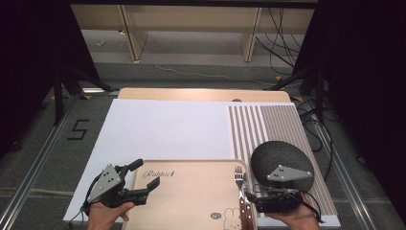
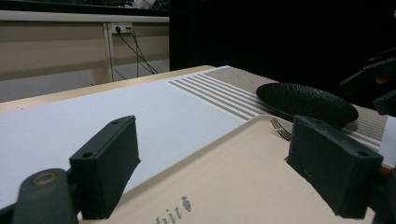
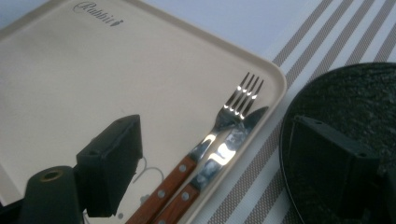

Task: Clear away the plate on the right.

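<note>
Claw (image 3: 233,168) spread wide — above fork (image 3: 224,122), knife (image 3: 219,156) on tray (image 3: 93,74).

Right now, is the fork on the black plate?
No, the fork lies on the beige tray beside the knife, while the black plate sits off the tray on the striped mat.

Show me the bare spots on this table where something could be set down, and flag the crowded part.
Free: the white mat, from the tray's far rim to the table's far edge, and most of the tray left of the fork and knife. The striped mat beyond the black plate is bare too. Crowded: the tray's right edge, where cutlery, plate and the right hand-held gripper meet.
</note>
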A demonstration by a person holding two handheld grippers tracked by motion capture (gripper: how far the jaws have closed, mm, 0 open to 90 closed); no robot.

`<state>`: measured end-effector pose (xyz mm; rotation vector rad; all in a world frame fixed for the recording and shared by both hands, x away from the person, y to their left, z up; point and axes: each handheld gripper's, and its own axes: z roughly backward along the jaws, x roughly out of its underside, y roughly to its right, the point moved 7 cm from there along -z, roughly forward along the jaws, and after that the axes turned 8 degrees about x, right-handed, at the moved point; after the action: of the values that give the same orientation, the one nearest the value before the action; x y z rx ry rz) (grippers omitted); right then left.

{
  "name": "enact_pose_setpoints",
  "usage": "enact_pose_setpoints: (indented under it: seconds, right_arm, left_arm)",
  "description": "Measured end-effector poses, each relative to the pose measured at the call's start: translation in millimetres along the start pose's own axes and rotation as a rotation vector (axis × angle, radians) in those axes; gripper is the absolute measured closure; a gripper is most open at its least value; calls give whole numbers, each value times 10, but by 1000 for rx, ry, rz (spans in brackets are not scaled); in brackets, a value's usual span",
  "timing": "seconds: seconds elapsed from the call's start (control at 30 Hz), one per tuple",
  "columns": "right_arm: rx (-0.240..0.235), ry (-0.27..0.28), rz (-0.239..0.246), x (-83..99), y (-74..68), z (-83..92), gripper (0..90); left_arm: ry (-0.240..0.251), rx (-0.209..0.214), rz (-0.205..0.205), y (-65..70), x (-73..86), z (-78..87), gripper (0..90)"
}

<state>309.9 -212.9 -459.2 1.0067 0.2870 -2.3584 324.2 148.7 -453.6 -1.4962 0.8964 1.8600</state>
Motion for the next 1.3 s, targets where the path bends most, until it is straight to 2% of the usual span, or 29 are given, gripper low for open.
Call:
enact_pose_setpoints:
  seconds: [0.17, 0.4, 0.47, 0.53, 0.57, 0.6, 0.63, 0.67, 0.7, 0.83, 1.0, 1.03, 1.1, 1.13, 1.2, 1.23, 1.3]
  right_arm:
    - [12, 10, -41, 114, 79, 48, 184]
    - [25, 2, -61, 234, 123, 86, 185]
    - [11, 0, -67, 263, 127, 84, 183]
    - [-2, -6, -94, 289, 129, 98, 183]
    - [13, -55, -156, 325, 109, 137, 183]
    - [-8, -17, -110, 316, 143, 113, 183]
    - [-11, -32, -128, 338, 143, 129, 182]
    - [-12, -17, -117, 347, 160, 119, 182]
    - [8, -38, -163, 375, 158, 138, 182]
    - [27, -47, -183, 440, 223, 160, 182]
    - [-10, -28, -271, 483, 267, 205, 182]
    - [-1, -32, -254, 505, 297, 209, 182]
    - [5, -42, -253, 537, 320, 213, 182]
    - [9, -27, -273, 541, 316, 209, 182]
    - [14, -49, -264, 577, 339, 227, 180]
    - [18, -38, -271, 591, 348, 210, 179]
    - [11, -52, -280, 619, 354, 221, 180]
  left_arm:
    - [-5, 4, 1, 10, 5, -11, 157]
    - [-8, 5, 7, 10, 8, -7, 157]
    - [-8, 9, 1, 12, 5, -6, 157]
    - [-8, 6, 4, 11, 7, -6, 157]
    - [-9, 6, 4, 11, 7, -7, 157]
    - [-9, 6, 4, 11, 7, -7, 157]
    - [-9, 6, 4, 11, 7, -7, 157]
    - [-8, 6, 4, 12, 7, -6, 157]
    - [-8, 6, 4, 12, 7, -6, 157]
    - [-9, 6, 6, 11, 9, -9, 157]
    - [-9, 5, 7, 9, 9, -8, 157]
    - [-9, 5, 7, 9, 9, -8, 157]
    - [-10, 5, 7, 9, 10, -8, 157]
    - [-11, 4, 6, 9, 10, -7, 157]
    - [-11, 3, 9, 7, 11, -6, 157]
    - [-10, 4, 9, 6, 11, -6, 157]
    - [-9, 3, 9, 5, 10, -6, 157]
